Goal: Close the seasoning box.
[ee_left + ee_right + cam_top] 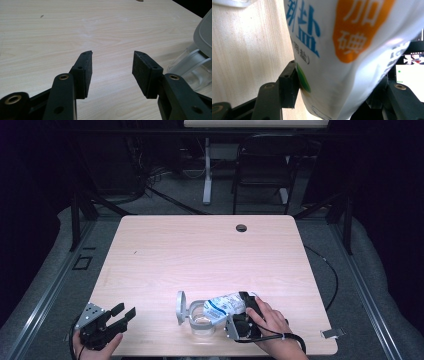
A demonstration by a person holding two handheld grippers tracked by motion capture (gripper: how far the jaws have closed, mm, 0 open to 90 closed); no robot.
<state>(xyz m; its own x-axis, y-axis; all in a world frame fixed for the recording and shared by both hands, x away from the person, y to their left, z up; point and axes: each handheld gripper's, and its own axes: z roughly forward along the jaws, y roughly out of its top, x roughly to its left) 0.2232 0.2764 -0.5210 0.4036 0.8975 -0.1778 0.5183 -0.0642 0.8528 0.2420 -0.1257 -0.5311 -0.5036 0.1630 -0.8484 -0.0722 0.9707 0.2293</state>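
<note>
Right gripper (248, 306): jaws stand wide and clamp a white bag (226, 304) with blue and orange print. In the right gripper view the left pad (290, 85) presses against the bag's (352, 50) side; the bag bulges between both jaws. The bag is held tilted, its far end over the mouth of a clear jar (202, 321). The person's right hand (270, 322) grips the tool body.

Jar: stands upright on the table (200, 250) near the front edge, just left of the right gripper. Its grey lid (180, 307) is flipped open and stands up at the jar's left side. Whether the bag touches the jar's rim cannot be told.

Left gripper (125, 312): jaws spread wide, nothing between the pads (86, 72). It sits low at the table's front left corner, well apart from the jar, pointing toward it. The left gripper view shows bare wood ahead and the jar (192, 72) with its lid at the right edge.

Surface: pale wood-grain tabletop with a round cable hole (241, 227) near the far edge.

Room: dark; grey floor, a black chair (262, 167) and a white table leg (207, 170) beyond the table, metal rails at both sides.
</note>
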